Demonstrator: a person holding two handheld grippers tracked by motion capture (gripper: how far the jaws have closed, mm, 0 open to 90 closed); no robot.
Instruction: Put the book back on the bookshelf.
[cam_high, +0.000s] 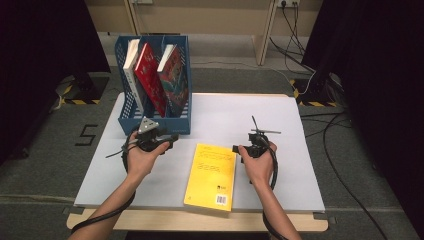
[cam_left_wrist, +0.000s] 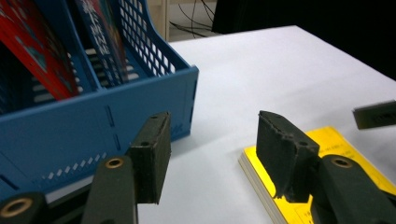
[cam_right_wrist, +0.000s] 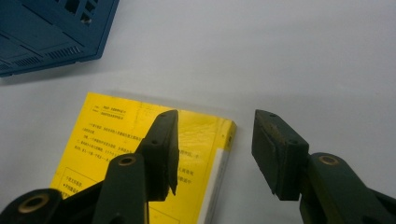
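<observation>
Both tools agape — left tool (cam_left_wrist: 210, 154) | right tool (cam_right_wrist: 215, 154) | yellow book (cam_high: 211, 175) flat, corner cut off

High view looks down from above; both close gripper views share the yellow book (cam_high: 210, 176) and table (cam_high: 280, 120).

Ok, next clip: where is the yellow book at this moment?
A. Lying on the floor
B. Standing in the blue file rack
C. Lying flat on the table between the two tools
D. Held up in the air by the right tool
C: the yellow book lies flat on the table, with the left tool and right tool open on either side, neither gripping it.
</observation>
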